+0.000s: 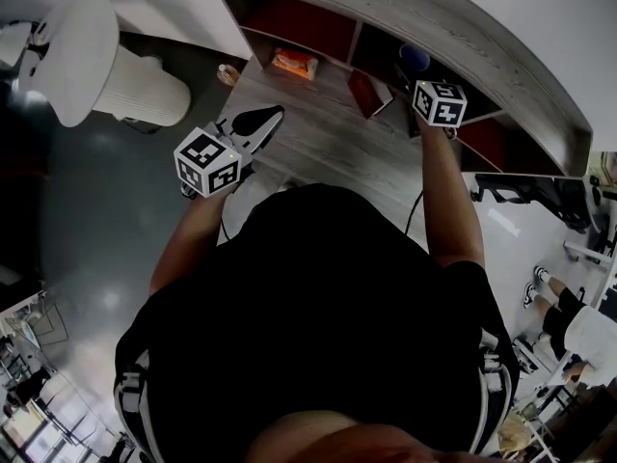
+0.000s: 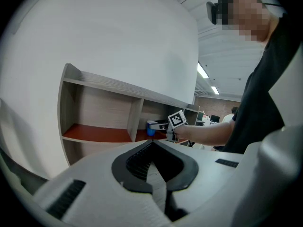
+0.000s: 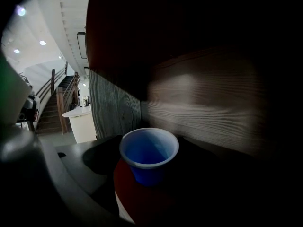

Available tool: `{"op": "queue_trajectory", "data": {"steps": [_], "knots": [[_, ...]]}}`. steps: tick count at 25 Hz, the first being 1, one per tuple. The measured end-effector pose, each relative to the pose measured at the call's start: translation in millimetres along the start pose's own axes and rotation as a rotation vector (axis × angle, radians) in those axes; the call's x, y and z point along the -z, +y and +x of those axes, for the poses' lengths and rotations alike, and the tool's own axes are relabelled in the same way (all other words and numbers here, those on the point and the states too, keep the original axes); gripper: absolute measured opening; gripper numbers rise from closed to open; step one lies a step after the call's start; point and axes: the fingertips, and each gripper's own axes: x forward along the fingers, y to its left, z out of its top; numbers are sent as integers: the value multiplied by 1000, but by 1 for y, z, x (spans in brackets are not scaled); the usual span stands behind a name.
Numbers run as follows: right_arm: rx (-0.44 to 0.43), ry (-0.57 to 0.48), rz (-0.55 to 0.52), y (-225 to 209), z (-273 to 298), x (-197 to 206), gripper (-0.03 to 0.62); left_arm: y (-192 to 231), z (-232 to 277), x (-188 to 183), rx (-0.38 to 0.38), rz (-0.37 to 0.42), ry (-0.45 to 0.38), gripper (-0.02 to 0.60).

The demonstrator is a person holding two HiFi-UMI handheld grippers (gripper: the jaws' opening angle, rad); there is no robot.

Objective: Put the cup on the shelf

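- 1 blue cup (image 3: 149, 155), smooth, round and tapering towards its base, stood upright on the red floor of a shelf compartment.
- The right claw (image 2: 156, 125) held that cup between its jaws, with 1 dark pad against the rim. The other jaw was lost in shadow.
- The shelf (image 1: 501, 56) was grey, streaky wood grain with a curved top. 3 compartments showed in the head view.
- The left claw (image 2: 151, 145), pale grey plastic with 2 ribbed black pads, was closed with nothing in it. It hung over the near edge of the tabletop (image 1: 318, 133).
- The tabletop had the same grey grain and carried 1 orange packet (image 1: 294, 63) and 1 flat, dark-red rectangle (image 1: 366, 93).
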Motion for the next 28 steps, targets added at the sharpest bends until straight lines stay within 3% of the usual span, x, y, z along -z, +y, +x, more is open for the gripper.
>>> {"op": "queue_trajectory", "data": {"steps": [15,28], "knots": [[4,67,25,1,-1,25,368,2,7,-1,29,-2,8,17],[86,61,58,-3,-34,29,367,-6,6,-2,85,17,16,17]]}}
